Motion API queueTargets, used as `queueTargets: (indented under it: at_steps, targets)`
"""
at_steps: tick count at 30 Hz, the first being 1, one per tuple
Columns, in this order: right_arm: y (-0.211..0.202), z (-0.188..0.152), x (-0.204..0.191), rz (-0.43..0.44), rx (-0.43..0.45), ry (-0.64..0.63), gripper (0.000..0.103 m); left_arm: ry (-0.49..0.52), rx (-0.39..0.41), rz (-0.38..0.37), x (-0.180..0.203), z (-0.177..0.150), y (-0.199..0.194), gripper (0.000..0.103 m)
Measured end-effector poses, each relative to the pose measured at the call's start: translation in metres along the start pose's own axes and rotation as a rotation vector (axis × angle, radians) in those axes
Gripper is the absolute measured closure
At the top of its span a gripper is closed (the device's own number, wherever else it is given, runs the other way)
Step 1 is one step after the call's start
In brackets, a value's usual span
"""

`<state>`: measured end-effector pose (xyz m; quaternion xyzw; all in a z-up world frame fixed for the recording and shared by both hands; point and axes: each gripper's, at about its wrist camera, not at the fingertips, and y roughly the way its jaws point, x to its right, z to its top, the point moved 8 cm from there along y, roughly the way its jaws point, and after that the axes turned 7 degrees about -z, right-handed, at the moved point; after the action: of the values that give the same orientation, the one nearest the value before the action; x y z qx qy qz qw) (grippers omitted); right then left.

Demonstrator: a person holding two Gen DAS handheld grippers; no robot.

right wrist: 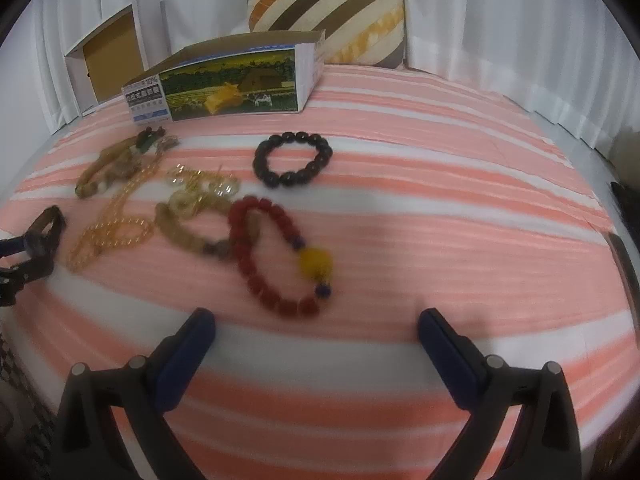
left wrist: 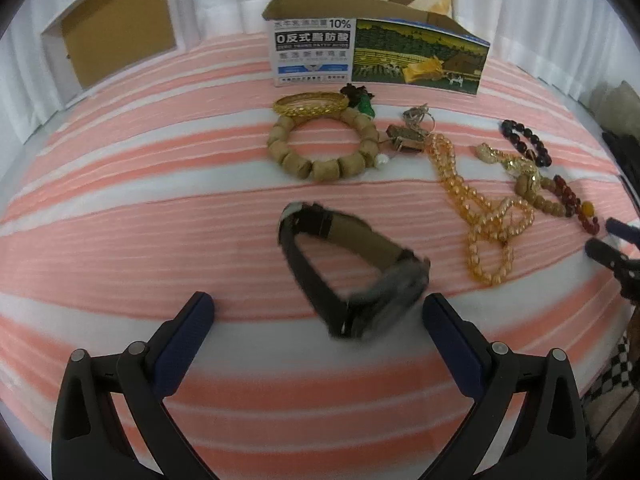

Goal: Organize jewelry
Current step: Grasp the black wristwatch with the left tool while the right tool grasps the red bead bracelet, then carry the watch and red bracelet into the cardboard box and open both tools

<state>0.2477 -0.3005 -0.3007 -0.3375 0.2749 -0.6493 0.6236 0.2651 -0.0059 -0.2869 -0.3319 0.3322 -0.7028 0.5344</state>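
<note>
White curtains close off the back, and a pink-and-white striped cloth covers the whole work surface.

Left tongs: we hold them low over the cloth, jaws wide apart, nothing between them. Just ahead lies a black leather-strap wristwatch, buckled into a loop and resting on its side, its case nearest the right finger. It is blurred, so we cannot tell whether it touches the finger. We judge this is the approach to pick it up; the standing loop offers the strap as the easiest bite.

Right tongs: also spread wide and empty, hovering short of a dark red beaded bracelet with a yellow bead. It overlaps a tan beaded bracelet, so lifting one may drag the other.

Further out, the rest of the jewelry is loose on the cloth: a long amber bead necklace in tangled loops, a gold chain piece beside it, a round black beaded bracelet lying apart and alone, a chunky wooden bead bracelet with a gold bangle touching its far edge.

Behind these stands an open printed carton with a farm picture, mouth upward, near the pieces; we take it as the likely container. A second white open box sits further back at the left. A striped cushion leans against the curtain.
</note>
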Motion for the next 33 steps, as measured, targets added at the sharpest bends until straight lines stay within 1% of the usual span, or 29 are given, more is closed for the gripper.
queueTargets:
  at_steps: [2, 4, 7, 8, 9, 10, 11, 14, 17, 18, 19, 21, 23, 27, 28, 29, 33]
  targets:
    - [0.004, 0.006, -0.003, 0.014, -0.006, -0.023, 0.000, 0.011, -0.004, -0.008, 0.001, 0.004, 0.003, 0.000]
    - [0.008, 0.011, -0.009, 0.031, 0.000, -0.055, 0.002, 0.021, -0.005, -0.016, 0.002, 0.008, 0.005, 0.000]
    - [0.008, 0.017, -0.015, 0.057, 0.022, -0.089, 0.016, 0.039, -0.003, -0.032, 0.005, 0.010, 0.007, 0.001]
    - [0.007, 0.018, -0.016, 0.066, 0.027, -0.094, 0.026, 0.045, -0.001, -0.040, 0.005, 0.010, 0.006, 0.002]
    - [0.004, 0.019, -0.017, 0.074, 0.033, -0.097, 0.045, 0.053, 0.008, -0.048, 0.005, 0.010, 0.004, 0.005]
    - [0.002, 0.019, -0.017, 0.073, 0.034, -0.097, 0.058, 0.058, 0.020, -0.053, 0.005, 0.010, 0.001, 0.017]
    - [0.000, 0.018, -0.016, 0.064, 0.032, -0.091, 0.076, 0.068, 0.035, -0.069, 0.006, 0.010, -0.002, 0.030]
    - [-0.004, 0.014, -0.012, 0.087, 0.030, -0.038, 0.076, 0.076, 0.055, -0.105, 0.007, 0.008, -0.006, 0.032]
    - [-0.011, 0.010, -0.008, 0.100, 0.040, 0.009, 0.077, 0.097, 0.073, -0.107, 0.011, 0.005, -0.009, 0.033]
    - [-0.015, 0.011, -0.006, 0.103, 0.050, 0.024, 0.085, 0.102, 0.079, -0.103, 0.012, 0.004, -0.010, 0.034]
    - [-0.017, 0.011, -0.004, 0.102, 0.054, 0.032, 0.086, 0.102, 0.082, -0.103, 0.013, 0.002, -0.011, 0.034]
    - [-0.021, 0.013, -0.001, 0.117, 0.051, 0.050, 0.086, 0.094, 0.084, -0.106, 0.013, 0.001, -0.013, 0.034]
    - [-0.021, 0.014, 0.000, 0.111, 0.048, 0.044, 0.086, 0.082, 0.083, -0.110, 0.013, 0.001, -0.012, 0.035]
    - [-0.028, 0.018, 0.002, 0.140, 0.060, 0.075, 0.086, 0.053, 0.082, -0.115, 0.009, 0.003, -0.014, 0.037]
    - [-0.030, 0.018, 0.002, 0.142, 0.066, 0.078, 0.086, 0.045, 0.083, -0.121, 0.008, 0.003, -0.016, 0.038]
    - [-0.033, 0.020, 0.002, 0.144, 0.072, 0.080, 0.086, 0.034, 0.083, -0.132, 0.008, 0.004, -0.017, 0.042]
    - [-0.037, 0.024, 0.000, 0.147, 0.080, 0.078, 0.086, 0.025, 0.075, -0.128, 0.006, 0.005, -0.018, 0.043]
